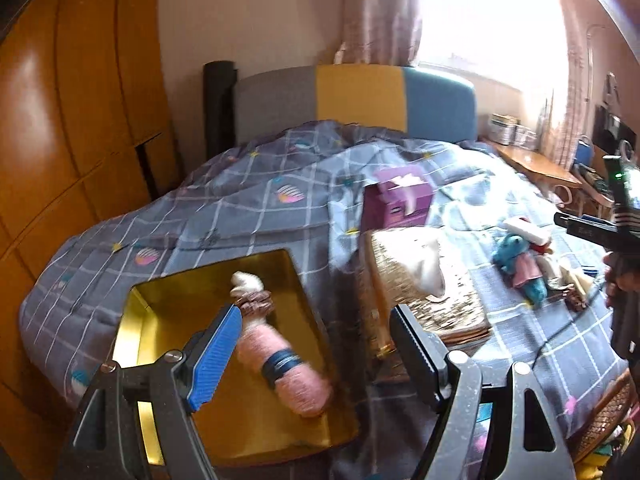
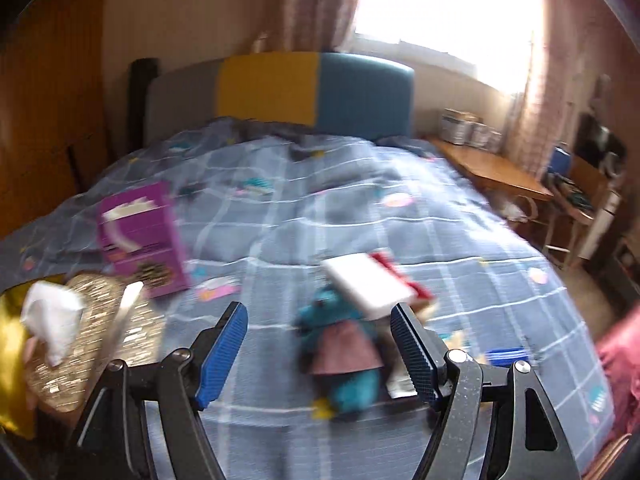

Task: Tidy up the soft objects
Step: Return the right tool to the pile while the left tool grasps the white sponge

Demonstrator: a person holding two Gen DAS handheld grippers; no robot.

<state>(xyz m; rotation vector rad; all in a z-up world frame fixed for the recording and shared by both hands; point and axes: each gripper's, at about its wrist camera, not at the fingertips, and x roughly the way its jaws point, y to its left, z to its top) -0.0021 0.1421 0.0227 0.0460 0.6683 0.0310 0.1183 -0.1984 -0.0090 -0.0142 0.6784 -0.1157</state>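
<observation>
Both grippers wide, nothing held. My left gripper [image 1: 316, 340] is over the gold tin [image 1: 224, 412] w/ a pink yarn roll [image 1: 280, 364] inside; right gripper [image 2: 318, 350] above the teal plush [image 2: 344, 356], lying blurred on the quilt [image 2: 280, 208].

No text, label or number can be read in either view. The purple box [image 2: 142, 236] on the bed [image 2: 320, 208] carries printing. It is too blurred to make out.
</observation>
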